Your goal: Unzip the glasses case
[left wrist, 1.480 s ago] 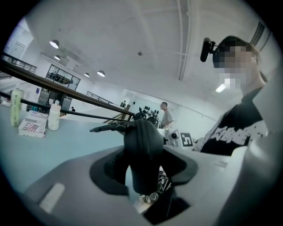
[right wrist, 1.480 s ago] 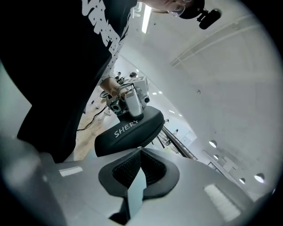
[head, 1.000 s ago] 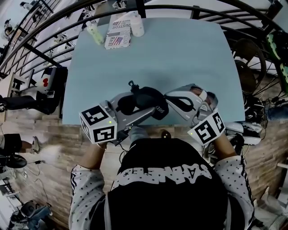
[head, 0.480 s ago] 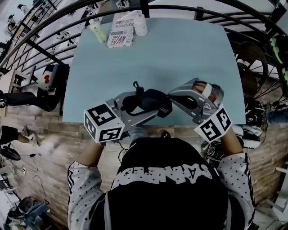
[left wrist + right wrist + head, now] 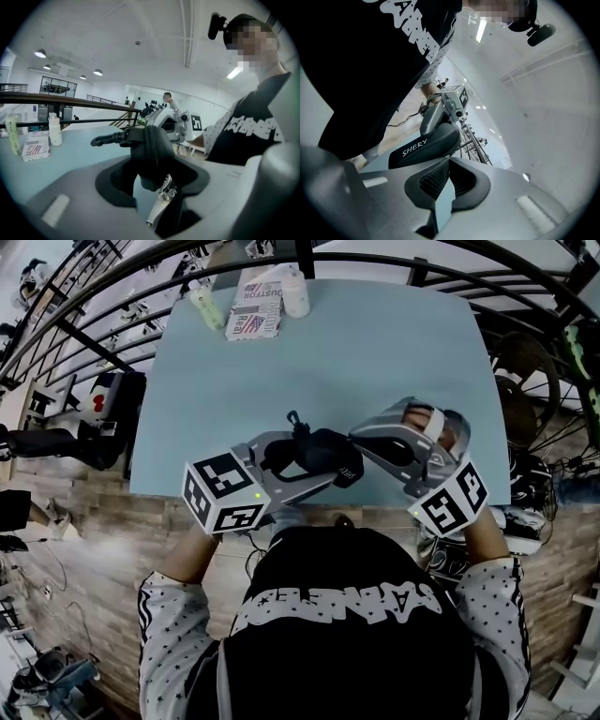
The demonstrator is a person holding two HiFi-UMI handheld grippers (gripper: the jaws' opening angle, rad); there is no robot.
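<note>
We log glasses case (image 5: 319,454): black, rounded, white SHERY lettering, clip (image 5: 298,420) on one end | where: above blue table (image 5: 375,352) near edge | our left gripper (image 5: 152,159): clamped on it | our right gripper (image 5: 446,161): jaws together at its end

head view looks steeply down; both gripper views, close in, share the glasses case (image 5: 152,152).

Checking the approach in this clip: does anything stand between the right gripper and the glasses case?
Nothing visible does. The left gripper holds the glasses case over the near part of the table, and the right gripper, jaws shut, sits right at the case's end. Whether it pinches the zipper pull cannot be told.
</note>
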